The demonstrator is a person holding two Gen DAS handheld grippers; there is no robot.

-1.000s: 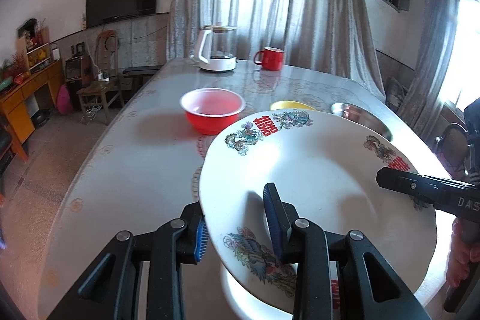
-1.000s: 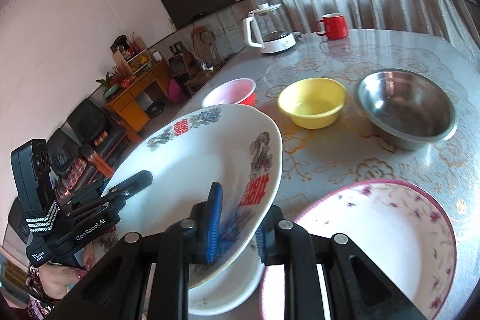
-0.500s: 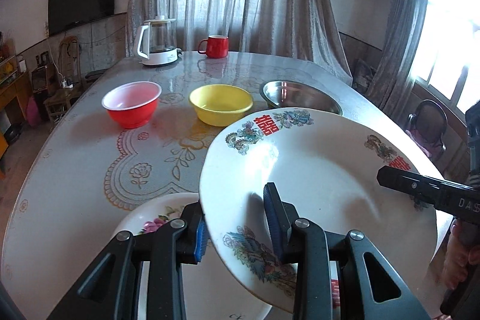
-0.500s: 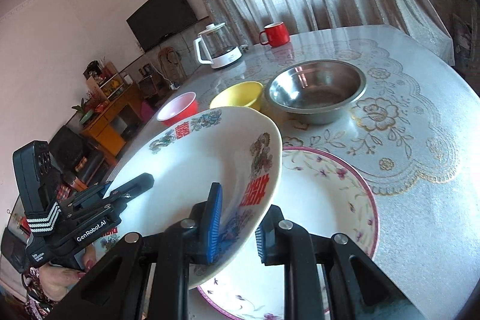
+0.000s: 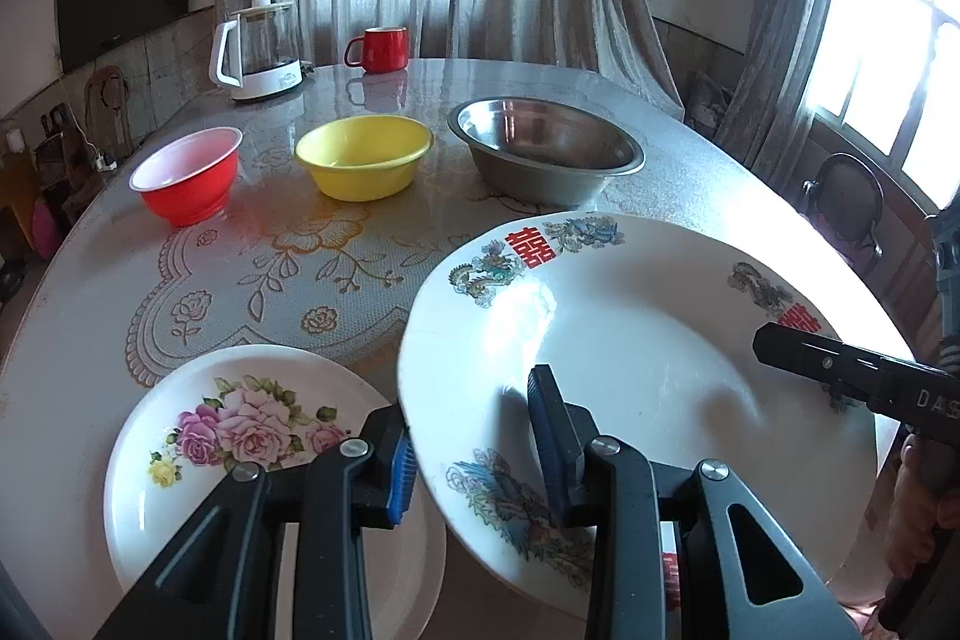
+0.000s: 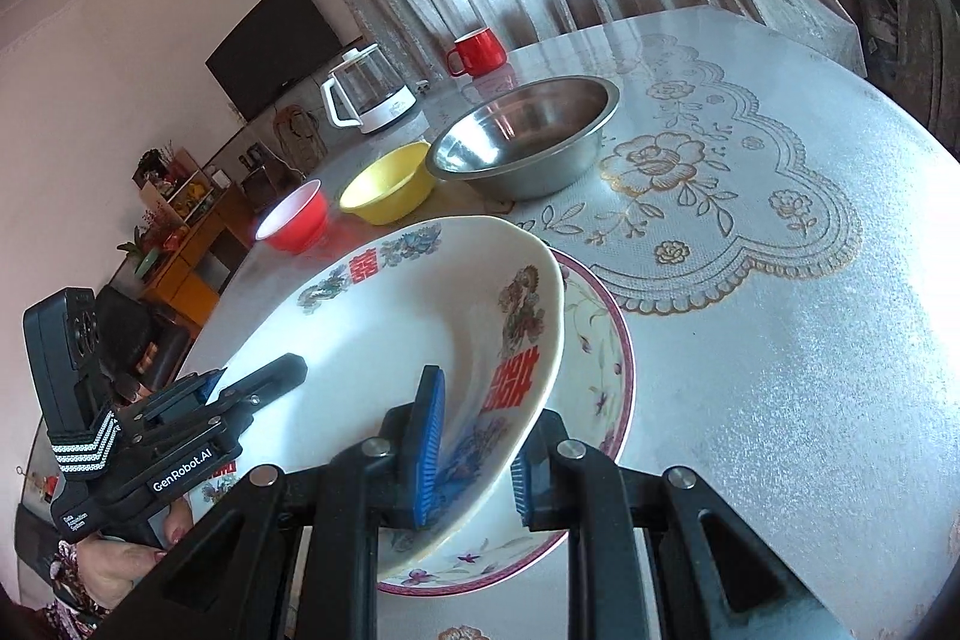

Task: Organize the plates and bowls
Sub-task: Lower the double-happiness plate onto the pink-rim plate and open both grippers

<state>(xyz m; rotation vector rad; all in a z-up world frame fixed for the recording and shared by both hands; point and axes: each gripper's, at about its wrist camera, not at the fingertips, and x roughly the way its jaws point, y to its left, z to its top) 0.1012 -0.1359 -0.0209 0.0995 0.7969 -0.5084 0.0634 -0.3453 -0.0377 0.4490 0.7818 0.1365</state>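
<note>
A big white plate with dragon prints and red characters is held tilted over the table between both grippers. My left gripper is shut on its left rim, and my right gripper is shut on the opposite rim. The plate hangs above a pink-rimmed floral plate, which it mostly hides. A white plate with roses lies on the table to the left. Farther back stand a red bowl, a yellow bowl and a steel bowl in a row.
A glass kettle and a red mug stand at the far end of the round table. The patterned cloth to the right carries nothing. A chair stands past the table's right edge.
Both grippers have carried the big plate rightwards across the table and a little down. It left the spot over the rose plate and now hangs over the pink-rimmed plate.
</note>
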